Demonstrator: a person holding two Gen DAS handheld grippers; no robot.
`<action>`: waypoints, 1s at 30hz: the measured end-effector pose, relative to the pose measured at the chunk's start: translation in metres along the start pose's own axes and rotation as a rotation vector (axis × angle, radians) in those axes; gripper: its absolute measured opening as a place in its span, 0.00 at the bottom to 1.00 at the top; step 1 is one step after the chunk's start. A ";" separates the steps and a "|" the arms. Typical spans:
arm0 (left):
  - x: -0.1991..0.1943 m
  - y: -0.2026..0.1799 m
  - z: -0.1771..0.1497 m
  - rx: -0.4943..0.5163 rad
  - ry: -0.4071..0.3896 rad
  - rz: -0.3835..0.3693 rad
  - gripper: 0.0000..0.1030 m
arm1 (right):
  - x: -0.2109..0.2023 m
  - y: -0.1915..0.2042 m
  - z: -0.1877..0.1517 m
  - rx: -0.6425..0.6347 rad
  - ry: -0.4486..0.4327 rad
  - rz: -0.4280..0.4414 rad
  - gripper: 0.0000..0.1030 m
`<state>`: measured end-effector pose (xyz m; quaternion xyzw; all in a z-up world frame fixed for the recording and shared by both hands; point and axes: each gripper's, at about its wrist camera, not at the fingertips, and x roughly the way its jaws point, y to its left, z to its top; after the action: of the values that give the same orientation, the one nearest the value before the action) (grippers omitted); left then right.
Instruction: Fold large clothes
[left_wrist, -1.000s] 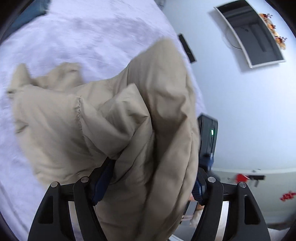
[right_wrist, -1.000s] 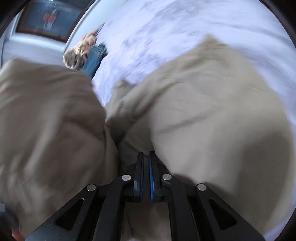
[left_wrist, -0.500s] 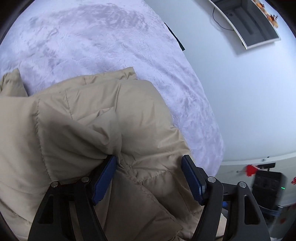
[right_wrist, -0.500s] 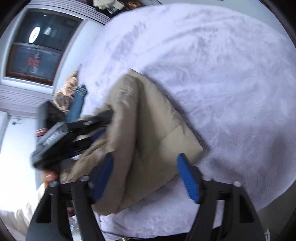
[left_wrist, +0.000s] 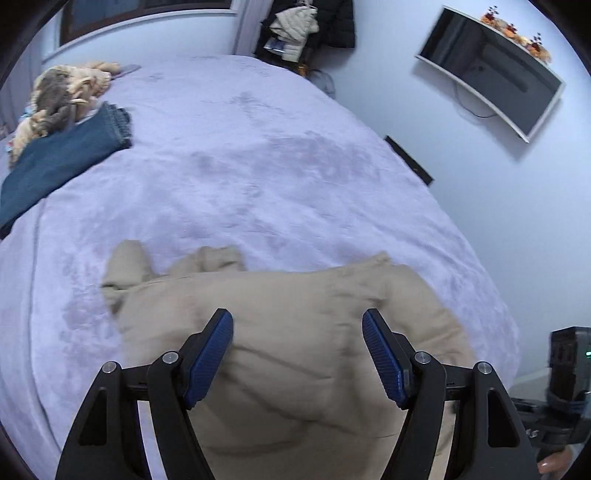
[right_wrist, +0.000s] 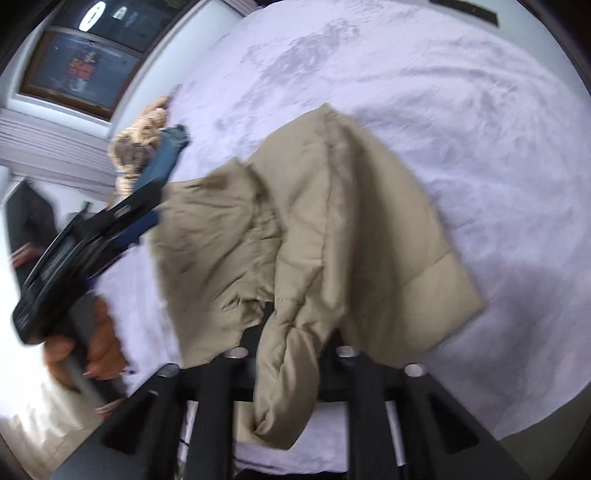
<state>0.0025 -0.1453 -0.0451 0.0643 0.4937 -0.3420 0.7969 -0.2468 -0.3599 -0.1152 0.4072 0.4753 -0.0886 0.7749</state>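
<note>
A beige padded jacket (left_wrist: 295, 332) lies bunched on the lilac bed cover (left_wrist: 258, 166) near the bed's front edge. My left gripper (left_wrist: 297, 354) is open and empty, its blue pads spread above the jacket. In the right wrist view the jacket (right_wrist: 332, 229) lies in a loose fold, and a sleeve hangs over my right gripper (right_wrist: 291, 350). The cloth hides its fingertips, and its arms stand apart. The left gripper (right_wrist: 110, 229) shows there at the left, held in a hand, at the jacket's left edge.
Folded blue jeans (left_wrist: 62, 158) and a tan fluffy garment (left_wrist: 62, 96) lie at the bed's far left. A wall screen (left_wrist: 491, 70) and hanging coats (left_wrist: 306, 26) are beyond the bed. A window (right_wrist: 77, 62) is on the far wall.
Both grippers let go of the jacket, which dropped onto the bed. My left gripper pulled back and tilted up. The right one stays open with a sleeve draped over it.
</note>
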 end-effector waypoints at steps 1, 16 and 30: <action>0.007 0.016 -0.002 -0.022 0.009 0.042 0.71 | -0.002 -0.004 0.000 -0.020 -0.010 -0.029 0.08; 0.114 -0.042 0.010 0.065 0.076 0.084 0.72 | 0.023 -0.110 0.001 0.095 0.045 -0.153 0.09; 0.114 -0.045 0.013 0.052 0.101 0.129 0.74 | -0.037 -0.066 0.050 -0.104 -0.031 0.028 0.36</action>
<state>0.0163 -0.2397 -0.1230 0.1337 0.5192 -0.2991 0.7894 -0.2678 -0.4485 -0.1102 0.3717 0.4615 -0.0591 0.8034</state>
